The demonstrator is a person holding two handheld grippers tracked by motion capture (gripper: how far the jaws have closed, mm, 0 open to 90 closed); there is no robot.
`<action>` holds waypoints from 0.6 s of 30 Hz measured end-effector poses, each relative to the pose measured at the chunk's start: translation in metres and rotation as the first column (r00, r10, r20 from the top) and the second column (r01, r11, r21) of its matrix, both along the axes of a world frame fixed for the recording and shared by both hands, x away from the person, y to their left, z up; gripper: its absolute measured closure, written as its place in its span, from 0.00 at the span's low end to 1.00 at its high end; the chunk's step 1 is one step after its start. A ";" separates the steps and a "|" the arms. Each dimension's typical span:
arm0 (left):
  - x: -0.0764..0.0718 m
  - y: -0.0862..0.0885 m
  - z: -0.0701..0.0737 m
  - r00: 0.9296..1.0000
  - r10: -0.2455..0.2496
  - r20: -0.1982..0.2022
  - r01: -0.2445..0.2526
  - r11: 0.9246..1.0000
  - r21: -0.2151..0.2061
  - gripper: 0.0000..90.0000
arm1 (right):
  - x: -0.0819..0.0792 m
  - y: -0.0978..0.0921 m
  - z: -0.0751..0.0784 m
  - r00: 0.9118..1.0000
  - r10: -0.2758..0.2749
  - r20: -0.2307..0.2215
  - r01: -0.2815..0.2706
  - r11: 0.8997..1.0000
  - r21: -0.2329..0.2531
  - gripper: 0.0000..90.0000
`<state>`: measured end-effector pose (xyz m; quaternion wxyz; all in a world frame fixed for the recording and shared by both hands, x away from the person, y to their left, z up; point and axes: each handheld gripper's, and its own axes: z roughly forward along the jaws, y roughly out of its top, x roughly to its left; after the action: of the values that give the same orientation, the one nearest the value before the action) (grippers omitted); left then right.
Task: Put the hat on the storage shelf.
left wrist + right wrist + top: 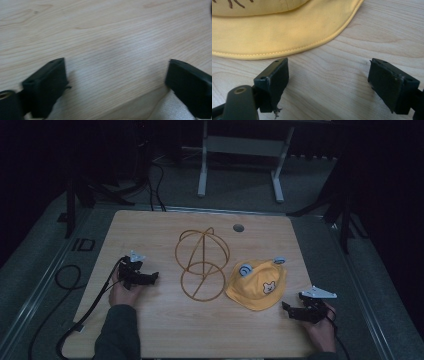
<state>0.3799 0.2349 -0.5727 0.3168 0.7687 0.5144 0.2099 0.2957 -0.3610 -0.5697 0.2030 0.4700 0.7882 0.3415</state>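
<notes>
With both jaws spread wide and empty, the right hand-held gripper sits just short of the yellow bear hat's brim on the table beside the wire hat stand, and a shallow pinch on that limp fabric could slip off, while the left hand-held gripper rests wide over bare wood.

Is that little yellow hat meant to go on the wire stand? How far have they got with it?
Nothing looks done yet. The yellow hat lies flat on the table, beside the wire stand, not on it. In hand: the right gripper is open, aimed at the hat's brim without touching. The left gripper is open over bare wood. If the stand is the goal, grasping, lifting and placing all remain.
</notes>
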 end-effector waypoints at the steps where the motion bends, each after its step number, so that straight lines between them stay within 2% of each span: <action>1: 0.000 0.000 0.000 1.000 0.005 0.002 -0.005 1.000 -0.002 0.10 | 0.000 0.000 0.000 1.000 0.000 -0.001 0.000 1.000 -0.001 0.19; 7: 0.000 0.000 0.000 1.000 0.006 0.003 -0.006 1.000 -0.002 0.11 | 0.000 0.002 0.002 1.000 -0.016 -0.015 0.015 1.000 -0.012 0.19; 13: 0.000 0.001 0.000 1.000 0.007 0.005 -0.007 1.000 -0.002 0.12 | -0.002 0.001 0.008 0.999 -0.008 -0.048 0.007 1.000 -0.019 0.34; 18: 0.000 0.001 0.000 1.000 0.007 0.005 -0.007 1.000 -0.003 0.12 | -0.003 0.004 0.013 0.999 0.014 -0.053 -0.015 1.000 -0.023 0.37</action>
<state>0.3801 0.2356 -0.5725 0.3184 0.7660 0.5165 0.2122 0.2924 -0.3568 -0.5565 0.1851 0.4705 0.8007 0.3213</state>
